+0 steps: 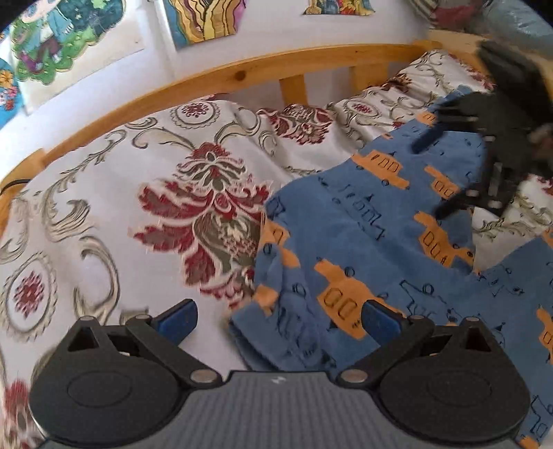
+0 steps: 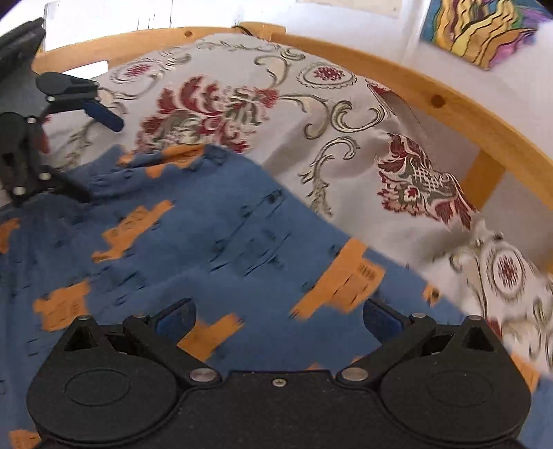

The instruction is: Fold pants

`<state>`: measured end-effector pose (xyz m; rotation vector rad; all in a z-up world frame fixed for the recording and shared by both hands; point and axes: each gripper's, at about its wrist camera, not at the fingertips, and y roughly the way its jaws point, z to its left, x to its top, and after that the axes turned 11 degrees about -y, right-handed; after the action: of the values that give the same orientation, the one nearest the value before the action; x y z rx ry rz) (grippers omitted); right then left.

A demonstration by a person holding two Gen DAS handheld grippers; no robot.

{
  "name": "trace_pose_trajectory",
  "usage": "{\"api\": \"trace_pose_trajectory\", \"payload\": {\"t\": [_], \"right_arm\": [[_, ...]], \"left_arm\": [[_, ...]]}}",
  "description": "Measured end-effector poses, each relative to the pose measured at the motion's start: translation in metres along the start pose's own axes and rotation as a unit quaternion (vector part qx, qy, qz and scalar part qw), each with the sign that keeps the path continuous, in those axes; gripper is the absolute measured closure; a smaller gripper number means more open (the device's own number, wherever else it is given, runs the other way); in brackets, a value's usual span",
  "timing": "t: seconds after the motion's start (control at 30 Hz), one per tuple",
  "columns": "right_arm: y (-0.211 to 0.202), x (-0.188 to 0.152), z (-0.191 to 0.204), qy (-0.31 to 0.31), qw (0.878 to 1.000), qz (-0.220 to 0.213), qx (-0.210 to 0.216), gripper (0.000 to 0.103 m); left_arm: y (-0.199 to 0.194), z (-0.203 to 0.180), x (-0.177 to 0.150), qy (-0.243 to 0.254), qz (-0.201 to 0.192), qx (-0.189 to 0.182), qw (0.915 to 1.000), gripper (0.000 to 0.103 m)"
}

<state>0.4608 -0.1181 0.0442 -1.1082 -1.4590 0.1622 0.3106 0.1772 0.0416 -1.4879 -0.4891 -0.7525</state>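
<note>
Both claws, left claw [image 1: 278,319] and right claw [image 2: 278,316], gape spread over blue cotton pants with orange trucks [image 1: 363,248], lower right on floral bedspread [image 1: 138,193]; wooden bed rail [image 1: 242,74] behind.

One pair of blue pants [image 1: 373,241] with orange trucks, one floral bedspread [image 1: 138,193], one wooden bed rail [image 1: 242,74], two tools — left [image 1: 278,323], right [image 2: 278,321] — and several wall pictures [image 1: 204,17].
</note>
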Motion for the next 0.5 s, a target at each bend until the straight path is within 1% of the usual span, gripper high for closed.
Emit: {"api": "trace_pose_trajectory", "payload": {"t": [0.07,0.13,0.2,0.23,0.27,0.3,0.33,0.37,0.4,0.43,0.5], "right_arm": [[0.01,0.007,-0.019,0.006,1.0,0.004,0.006,0.001],[0.018,0.013,-0.037,0.012,1.0,0.007,0.012,0.001],[0.022,0.016,-0.051,0.016,1.0,0.007,0.017,0.001],[0.026,0.017,-0.06,0.022,1.0,0.008,0.021,0.001],[0.027,0.018,-0.066,0.028,0.999,0.008,0.023,0.001],[0.03,0.019,-0.072,0.034,0.999,0.006,0.026,0.001],[0.032,0.02,-0.077,0.036,0.999,0.003,0.029,0.002],[0.035,0.021,-0.08,0.038,0.999,-0.001,0.032,0.004],[0.038,0.022,-0.083,0.039,0.999,-0.003,0.038,0.007],[0.042,0.024,-0.084,0.038,0.998,-0.003,0.045,0.008],[0.05,0.028,-0.083,0.03,0.998,-0.004,0.06,0.014]], "left_arm": [[0.005,0.011,0.007,-0.019,0.01,-0.021,0.9995,0.001],[0.006,0.023,0.013,-0.039,0.019,-0.045,0.9981,0.007],[0.006,0.032,0.017,-0.053,0.025,-0.063,0.9963,0.016],[0.007,0.036,0.019,-0.06,0.03,-0.073,0.9951,0.018],[0.008,0.04,0.021,-0.064,0.036,-0.078,0.9942,0.024],[0.009,0.042,0.022,-0.067,0.041,-0.081,0.9936,0.033],[0.009,0.044,0.023,-0.07,0.047,-0.084,0.993,0.038],[0.01,0.046,0.024,-0.072,0.052,-0.088,0.9922,0.046],[0.011,0.047,0.024,-0.074,0.058,-0.09,0.9915,0.051],[0.012,0.048,0.025,-0.077,0.063,-0.088,0.9912,0.054],[0.013,0.051,0.027,-0.086,0.069,-0.078,0.9908,0.068]]}}
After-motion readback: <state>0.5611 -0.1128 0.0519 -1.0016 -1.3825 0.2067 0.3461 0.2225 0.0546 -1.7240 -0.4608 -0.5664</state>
